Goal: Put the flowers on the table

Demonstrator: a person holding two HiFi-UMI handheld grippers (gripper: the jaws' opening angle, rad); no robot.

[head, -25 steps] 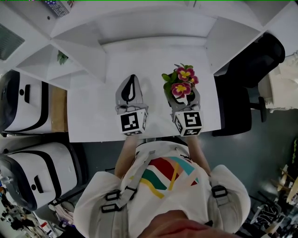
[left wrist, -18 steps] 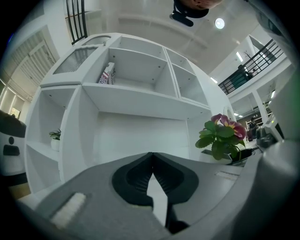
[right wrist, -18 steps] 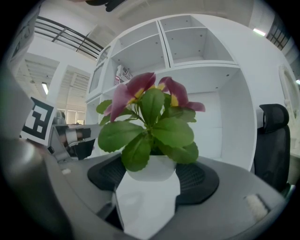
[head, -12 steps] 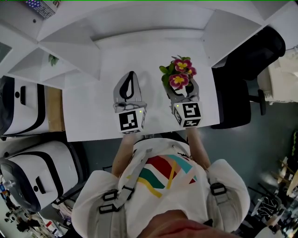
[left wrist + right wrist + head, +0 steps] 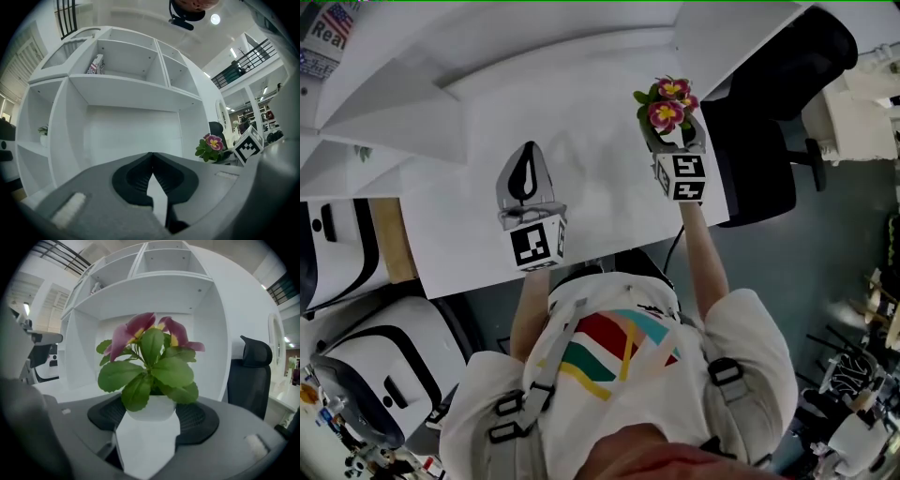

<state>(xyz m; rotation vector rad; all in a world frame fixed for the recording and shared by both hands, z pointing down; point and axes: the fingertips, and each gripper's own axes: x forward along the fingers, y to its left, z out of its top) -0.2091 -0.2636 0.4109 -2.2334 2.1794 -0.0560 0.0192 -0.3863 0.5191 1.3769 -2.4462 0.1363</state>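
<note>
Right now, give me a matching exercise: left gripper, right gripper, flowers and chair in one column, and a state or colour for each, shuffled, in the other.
1. left gripper
2. right gripper
3. flowers
4. chair

A. black
B. shut on the pot
C. pink and yellow
D. shut, empty

Pairs: 1-D, 2-B, 3-C, 4-A.

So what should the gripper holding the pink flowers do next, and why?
Probably lower the right gripper straight down until the small white pot of pink and yellow flowers sits on the white table, then open. Its jaws are clamped on the pot over the table's right side, near the edge, and I can't tell whether the pot touches the table.
</note>
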